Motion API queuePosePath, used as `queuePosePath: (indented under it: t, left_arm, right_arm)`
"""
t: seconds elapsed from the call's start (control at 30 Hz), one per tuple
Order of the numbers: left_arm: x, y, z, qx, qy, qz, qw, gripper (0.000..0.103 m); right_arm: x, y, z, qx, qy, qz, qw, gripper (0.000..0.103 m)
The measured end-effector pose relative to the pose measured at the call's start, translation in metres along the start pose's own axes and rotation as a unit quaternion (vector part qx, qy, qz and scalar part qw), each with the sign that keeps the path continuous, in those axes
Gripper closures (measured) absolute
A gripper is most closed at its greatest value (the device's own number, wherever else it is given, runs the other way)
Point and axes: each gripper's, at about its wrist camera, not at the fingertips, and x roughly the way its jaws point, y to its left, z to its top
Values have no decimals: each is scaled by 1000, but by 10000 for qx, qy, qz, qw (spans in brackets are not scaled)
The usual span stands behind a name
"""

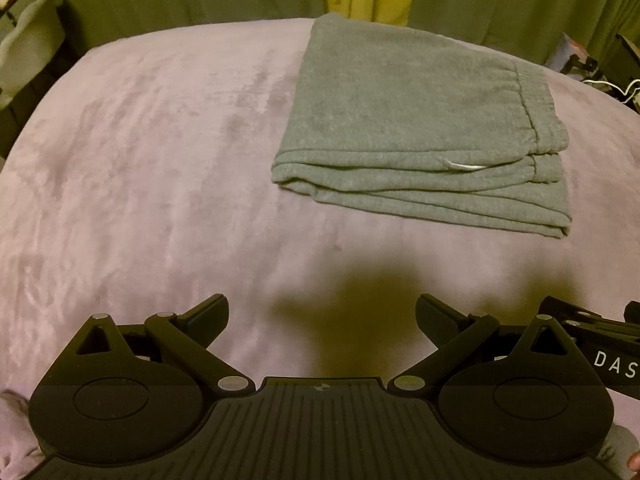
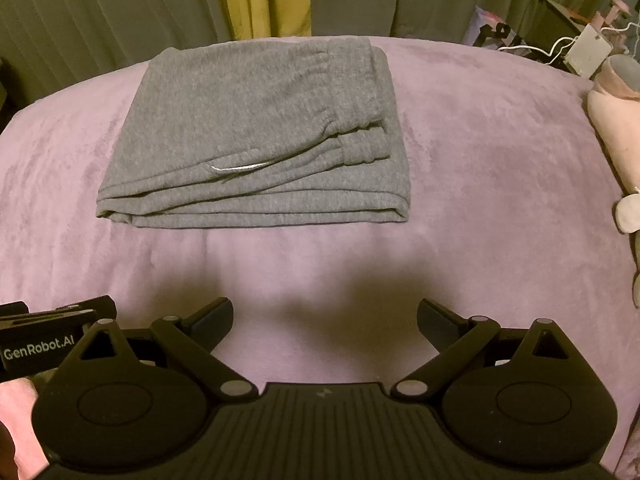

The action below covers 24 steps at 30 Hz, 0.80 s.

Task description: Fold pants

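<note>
Grey sweatpants (image 1: 416, 120) (image 2: 256, 136) lie folded into a flat stack of several layers on a lilac blanket (image 1: 160, 160) (image 2: 480, 160), the elastic waistband toward the right and a white drawstring poking out at the near edge. My left gripper (image 1: 322, 316) is open, low over the blanket and well short of the pants, which lie ahead to its right. My right gripper (image 2: 324, 318) is open too, holding nothing, with the pants ahead and slightly left. The two grippers hover side by side; each shows at the edge of the other's view.
Green and yellow curtains (image 2: 264, 0) hang behind the bed. A pink plush toy (image 2: 616, 120) lies at the right edge. White cables and a small box (image 2: 588, 54) sit beyond it. A pale bin (image 1: 28, 40) stands at the far left.
</note>
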Motion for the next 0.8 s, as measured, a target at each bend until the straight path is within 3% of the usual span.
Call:
queuePosePath:
  t: [0.8]
  left_arm:
    - [3, 1, 0, -19, 32, 15, 10000, 1]
  right_arm:
    - [0, -1, -1, -7, -4, 13, 10000, 4]
